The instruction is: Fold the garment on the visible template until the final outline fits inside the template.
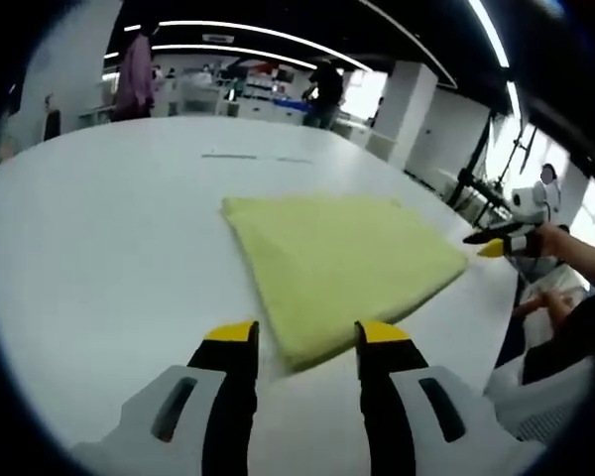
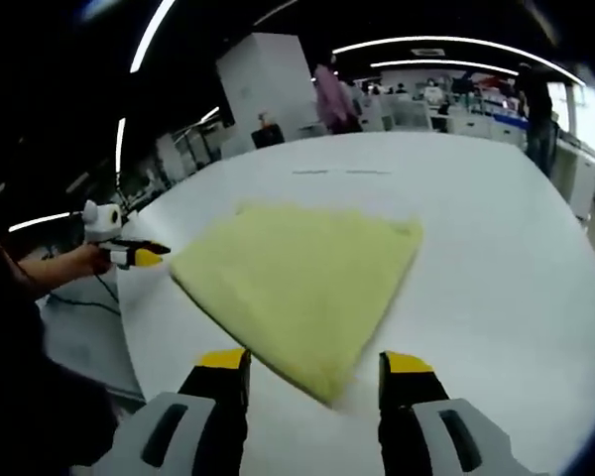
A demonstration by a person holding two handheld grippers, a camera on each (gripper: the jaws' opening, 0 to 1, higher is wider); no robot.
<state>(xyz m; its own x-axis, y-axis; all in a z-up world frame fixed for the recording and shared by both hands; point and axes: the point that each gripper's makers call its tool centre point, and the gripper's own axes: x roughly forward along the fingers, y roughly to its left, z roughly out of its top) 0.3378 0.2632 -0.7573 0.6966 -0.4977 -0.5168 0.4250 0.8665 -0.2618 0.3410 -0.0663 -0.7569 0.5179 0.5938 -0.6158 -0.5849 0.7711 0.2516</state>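
1. Yellow cloth (image 1: 342,263) lies flat on a white table (image 1: 109,248), folded into a rough four-sided shape, one corner pointing toward the left gripper (image 1: 305,335).
2. Left gripper: jaws wide apart, holding nothing. The near corner of the cloth sits between the two yellow tips, at or just above table level; contact cannot be told.
3. Right gripper view: the same cloth (image 2: 302,278) on the table (image 2: 496,258), another corner pointing at the right gripper (image 2: 316,365). Jaws wide apart, empty, the corner lying between the tips.
4. The right gripper (image 1: 496,245) shows at the far right edge of the cloth in the left gripper view, held in a hand (image 1: 550,241), yellow tips close to the cloth edge.
5. The left gripper (image 2: 139,257) likewise appears at the cloth's left corner in the right gripper view, held in a hand (image 2: 79,261).
6. Faint thin marks (image 2: 342,172) on the table beyond the cloth; no outline visible around the cloth itself.
7. Background: open office, ceiling light strips (image 2: 446,42), white pillar (image 2: 263,79), people standing (image 1: 134,69) past the far table edge.
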